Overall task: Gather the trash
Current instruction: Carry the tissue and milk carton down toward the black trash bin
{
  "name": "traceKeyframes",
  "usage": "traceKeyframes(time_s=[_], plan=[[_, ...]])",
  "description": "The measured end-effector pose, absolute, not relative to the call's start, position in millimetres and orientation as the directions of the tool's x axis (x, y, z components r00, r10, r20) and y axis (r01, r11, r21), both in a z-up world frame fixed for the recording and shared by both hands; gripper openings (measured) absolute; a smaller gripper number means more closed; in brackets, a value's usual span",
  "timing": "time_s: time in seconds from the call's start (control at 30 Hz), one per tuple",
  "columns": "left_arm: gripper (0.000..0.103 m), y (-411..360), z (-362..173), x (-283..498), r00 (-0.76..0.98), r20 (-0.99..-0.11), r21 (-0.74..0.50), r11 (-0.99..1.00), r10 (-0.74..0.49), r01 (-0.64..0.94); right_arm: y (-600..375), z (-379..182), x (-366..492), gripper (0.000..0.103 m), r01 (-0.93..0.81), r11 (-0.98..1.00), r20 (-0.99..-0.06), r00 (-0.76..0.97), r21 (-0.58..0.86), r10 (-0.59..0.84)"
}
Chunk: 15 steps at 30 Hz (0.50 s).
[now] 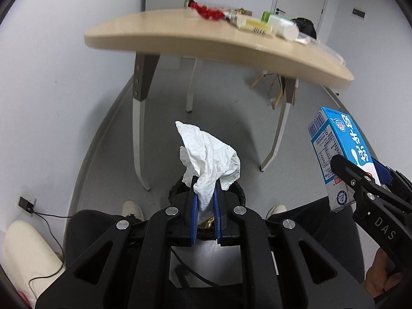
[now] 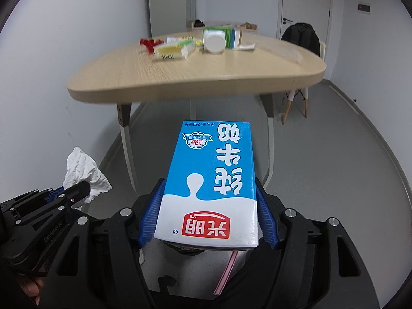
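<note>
1. Left gripper (image 1: 206, 206) has its blue fingers (image 1: 195, 215) clenched on a crumpled white paper tissue (image 1: 209, 155). The wad sticks up and forward out past the fingertips.

2. Right gripper (image 2: 209, 215) is clamped on a blue-and-white milk carton (image 2: 212, 180), fingers pressing its two narrow sides near the bottom end. The carton's long axis runs straight forward along the fingers, print upside down, and a pink straw (image 2: 226, 274) hangs off the near end.

3. The bit that matters: a dark round woven trash basket (image 1: 240, 193) sits on the grey floor just below the left fingers, between the person's white shoes (image 1: 132, 209). In the left wrist view the tissue is pretty much right over it, so I'd guess the left hand is nearer and lets go first.

4. The carton is held off to the right of the tissue, apart from it. Something dark shows under the carton in the right view, probably the basket, but I can't tell for sure.

5. The light wooden bench (image 2: 195, 77) is ahead, with more clutter up at its far edge, including a white plastic jar (image 2: 213, 41) on its side.
</note>
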State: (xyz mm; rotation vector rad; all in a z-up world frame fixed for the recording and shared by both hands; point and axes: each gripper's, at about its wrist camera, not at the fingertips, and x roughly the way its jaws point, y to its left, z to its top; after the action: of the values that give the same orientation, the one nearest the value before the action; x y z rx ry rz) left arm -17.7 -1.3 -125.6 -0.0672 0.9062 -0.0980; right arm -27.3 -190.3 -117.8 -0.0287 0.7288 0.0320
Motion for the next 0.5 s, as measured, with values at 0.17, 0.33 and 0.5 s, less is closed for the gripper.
traceKeyframes(time_s=[0.17, 0.33, 0.5], plan=[[0.01, 2, -159, -2, 0.589, -0.799, -0.116, 0.992, -0.121, 0.046, -190, -150, -10, 0.062, -0.047, 0.999, -0.701, 0.713, -0.011, 0.026], [0.01, 7, -186, 14, 0.564, -0.817, -0.123, 0.992, -0.121, 0.034, -188, -180, 7, 0.062, -0.053, 0.999, -0.73, 0.682, -0.008, 0.031], [0.01, 9, -213, 31, 0.543, -0.832, -0.122, 0.992, -0.116, 0.025, -184, -213, 24, 0.062, -0.067, 0.998, -0.763, 0.646, -0.013, 0.033]])
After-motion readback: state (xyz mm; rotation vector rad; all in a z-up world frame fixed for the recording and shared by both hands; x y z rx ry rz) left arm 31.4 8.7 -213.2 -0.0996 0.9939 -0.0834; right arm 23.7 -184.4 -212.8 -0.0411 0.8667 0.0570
